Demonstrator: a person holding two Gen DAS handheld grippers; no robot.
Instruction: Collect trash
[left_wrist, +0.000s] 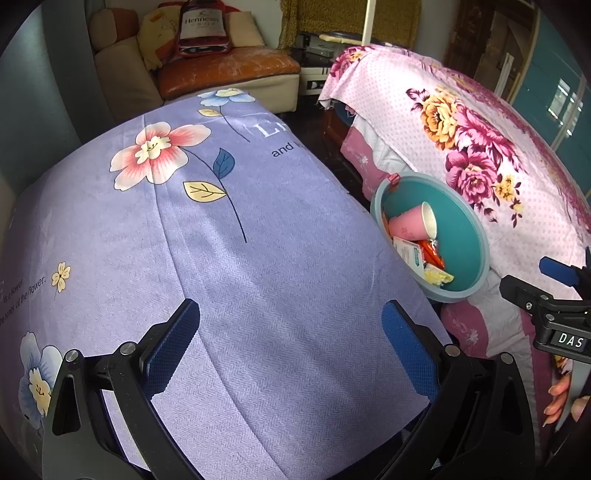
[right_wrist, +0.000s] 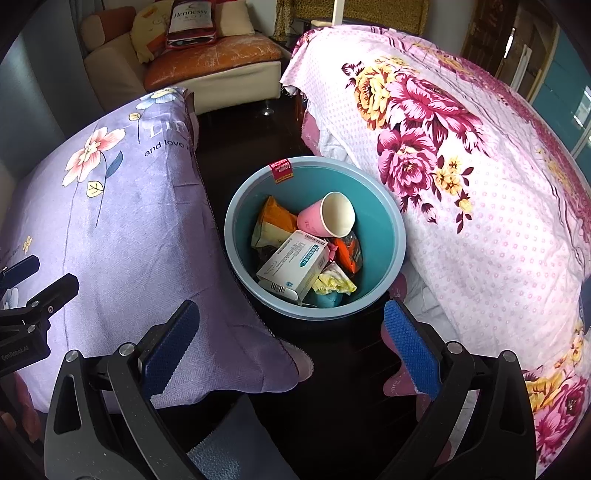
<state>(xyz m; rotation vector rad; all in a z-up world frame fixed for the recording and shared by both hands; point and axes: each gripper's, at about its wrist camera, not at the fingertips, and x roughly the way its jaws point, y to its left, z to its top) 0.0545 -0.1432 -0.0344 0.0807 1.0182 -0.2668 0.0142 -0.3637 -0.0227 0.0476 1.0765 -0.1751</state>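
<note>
Nearest: right tool (right_wrist: 291, 347) spread wide, nothing between the blue pads; left tool (left_wrist: 291, 347) likewise spread and empty, hovering over the lilac flowered cover (left_wrist: 229, 240)

Just ahead of right tool, slightly below and centred between its fingers: teal bin (right_wrist: 384, 236) on dark floor, wedged between lilac cover at left and pink floral bedspread (right_wrist: 480, 206) at right

Inside bin: pink paper cup (right_wrist: 314, 219) lying on its side with mouth toward right, white medicine box (right_wrist: 293, 264) with long axis diagonal, orange wrapper (right_wrist: 275, 216), yellow crumpled scrap (right_wrist: 334, 282)

From left tool, bin (left_wrist: 476, 236) off to the right, well apart; right tool judged the nearer for any drop

No loose trash visible on either cover; collection judged largely complete

Farthest: sofa (right_wrist: 236, 74) with cushions against the rear wall
</note>
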